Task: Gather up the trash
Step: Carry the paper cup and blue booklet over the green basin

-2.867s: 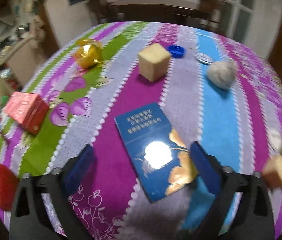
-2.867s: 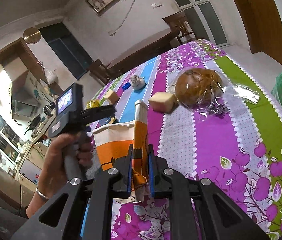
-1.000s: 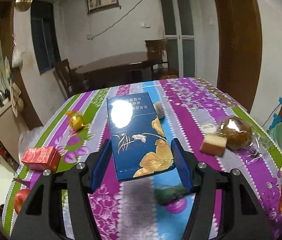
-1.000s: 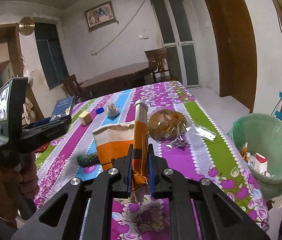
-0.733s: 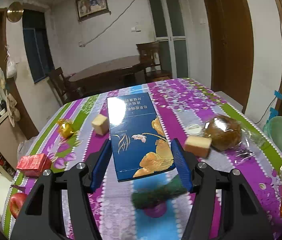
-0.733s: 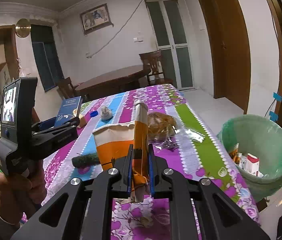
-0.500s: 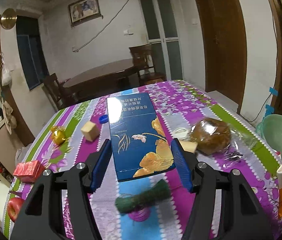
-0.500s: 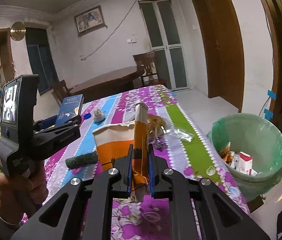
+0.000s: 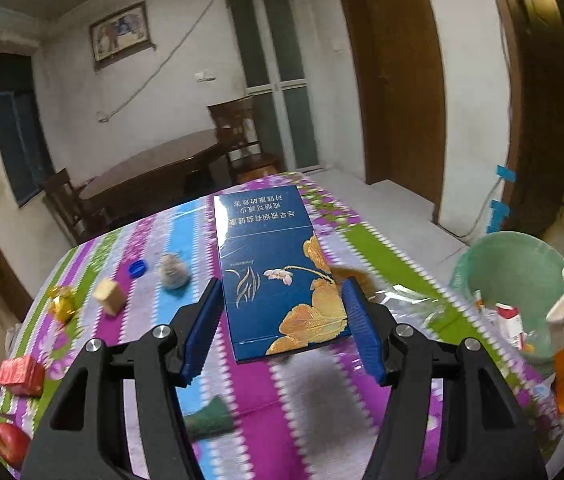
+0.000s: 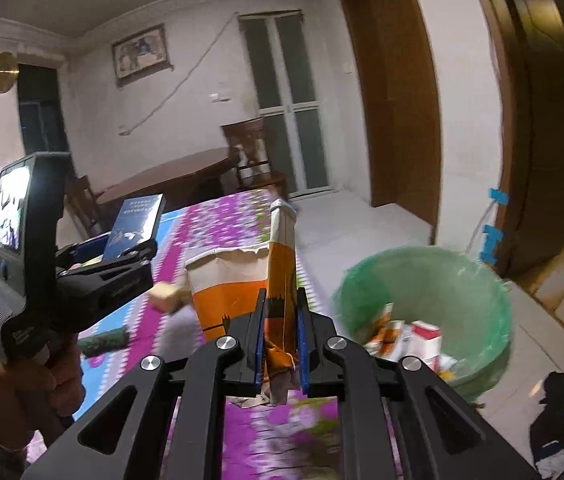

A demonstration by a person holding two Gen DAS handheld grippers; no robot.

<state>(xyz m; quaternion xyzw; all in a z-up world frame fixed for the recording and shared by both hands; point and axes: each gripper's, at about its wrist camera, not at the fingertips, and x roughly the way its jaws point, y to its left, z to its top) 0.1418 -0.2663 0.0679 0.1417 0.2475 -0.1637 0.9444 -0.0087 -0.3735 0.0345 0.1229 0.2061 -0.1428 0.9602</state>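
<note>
Your left tool [image 9: 282, 324] clamped the flat blue gold-leafed box [image 9: 272, 268]; your right tool [image 10: 280, 344] pinched the torn orange-and-white paper carton [image 10: 238, 292]. You seemed mid-carry toward the green-lined bin [image 10: 426, 304]; releasing over it likely came next.

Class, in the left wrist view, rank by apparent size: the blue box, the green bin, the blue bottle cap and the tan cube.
1. Blue box, though it is closest to the camera, which inflates it.
2. Green bin, partly cut off by the orange-and-white carton.
3. Tan cube.
4. Blue bottle cap.
</note>
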